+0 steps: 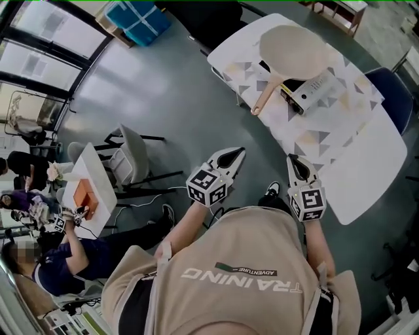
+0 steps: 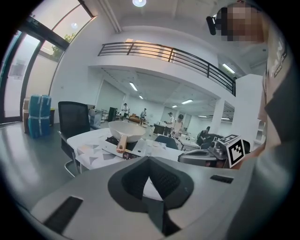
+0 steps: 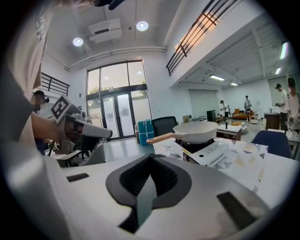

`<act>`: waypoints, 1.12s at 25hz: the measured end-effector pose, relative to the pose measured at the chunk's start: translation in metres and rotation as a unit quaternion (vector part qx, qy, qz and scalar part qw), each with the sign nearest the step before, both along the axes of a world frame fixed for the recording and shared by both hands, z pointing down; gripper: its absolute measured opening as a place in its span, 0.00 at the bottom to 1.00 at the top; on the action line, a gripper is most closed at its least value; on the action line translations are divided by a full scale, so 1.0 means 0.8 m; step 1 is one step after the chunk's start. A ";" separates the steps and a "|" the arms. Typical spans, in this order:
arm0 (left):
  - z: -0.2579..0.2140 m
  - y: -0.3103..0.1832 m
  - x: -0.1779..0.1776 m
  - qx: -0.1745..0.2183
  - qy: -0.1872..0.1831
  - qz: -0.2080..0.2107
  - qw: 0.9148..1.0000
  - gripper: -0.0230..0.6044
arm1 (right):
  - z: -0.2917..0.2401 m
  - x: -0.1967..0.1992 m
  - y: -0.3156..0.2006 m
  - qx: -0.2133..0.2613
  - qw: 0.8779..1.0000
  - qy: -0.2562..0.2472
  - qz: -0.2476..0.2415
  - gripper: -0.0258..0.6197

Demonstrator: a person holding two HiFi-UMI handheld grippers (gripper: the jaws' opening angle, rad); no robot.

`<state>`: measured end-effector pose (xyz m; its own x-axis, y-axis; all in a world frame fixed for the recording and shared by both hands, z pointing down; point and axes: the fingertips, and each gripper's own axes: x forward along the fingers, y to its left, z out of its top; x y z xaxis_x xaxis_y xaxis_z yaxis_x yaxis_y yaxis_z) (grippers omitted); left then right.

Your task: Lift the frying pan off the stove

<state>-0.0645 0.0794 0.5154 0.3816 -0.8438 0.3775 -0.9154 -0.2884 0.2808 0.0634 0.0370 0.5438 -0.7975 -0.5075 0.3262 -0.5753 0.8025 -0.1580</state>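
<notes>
**Cream pan on the stove — both claws shut, nothing held**

Cream frying pan [image 1: 294, 49] sits on the white stove [image 1: 315, 88]. The stove stands on a white table [image 1: 366, 170] whose cover has a grey-triangle pattern. The pan's wooden handle [image 1: 267, 95] sticks out past the stove's edge, toward the lower left in the head view. Nothing touches it.

Left gripper [image 1: 237, 152]: jaws together, tips meeting in a point, nothing between them. Its own view shows the closed pair low in the middle. The pan is well beyond them, handle angled roughly toward the camera.

Right gripper [image 1: 292, 158]: same state, jaws closed with nothing in them. Its view has the pan side-on, handle pointing left, and the stove's control panel facing the camera. The left gripper shows at that view's left edge.

Both grippers are held out in front of the person's [image 1: 242, 275] chest. They are side by side, apart from each other, and aimed at the table — well short of the pan. In the head view the right one's tips come close to the table's near edge. The left one is over bare grey floor.

Around the table:
- a black office chair [image 2: 72, 123] at one end
- a blue chair [image 1: 393, 88] on the far side
- blue boxes [image 1: 137, 19] stacked by the windows

Other people sit at the head view's left edge, beside a small white desk [image 1: 91, 176].
</notes>
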 end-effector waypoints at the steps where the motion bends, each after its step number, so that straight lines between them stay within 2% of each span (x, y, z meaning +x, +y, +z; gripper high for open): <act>1: 0.000 -0.009 0.001 0.000 -0.001 -0.003 1.000 0.04 | 0.001 0.001 -0.009 0.001 1.000 -0.001 -0.003 0.04; 9: 0.001 -0.064 -0.002 -0.003 -0.019 -0.007 1.000 0.04 | 0.010 0.002 -0.061 -0.006 1.000 -0.010 -0.003 0.04; 18: 0.007 -0.129 -0.029 0.006 -0.014 0.009 1.000 0.04 | 0.022 -0.009 -0.099 -0.014 1.000 0.000 0.026 0.04; 22: 0.010 -0.172 -0.044 0.018 0.004 0.034 0.999 0.04 | 0.017 -0.011 -0.137 0.004 0.998 0.015 0.061 0.04; 28: 0.011 -0.225 -0.070 0.011 0.008 0.099 0.995 0.04 | -0.010 -0.040 -0.188 0.019 0.992 0.024 0.121 0.04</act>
<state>-0.1205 -0.1009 0.5246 0.5473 -0.7586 0.3534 -0.8354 -0.4695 0.2860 0.0314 -0.1132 0.5358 -0.6356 -0.6943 0.3375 -0.7575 0.6453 -0.0991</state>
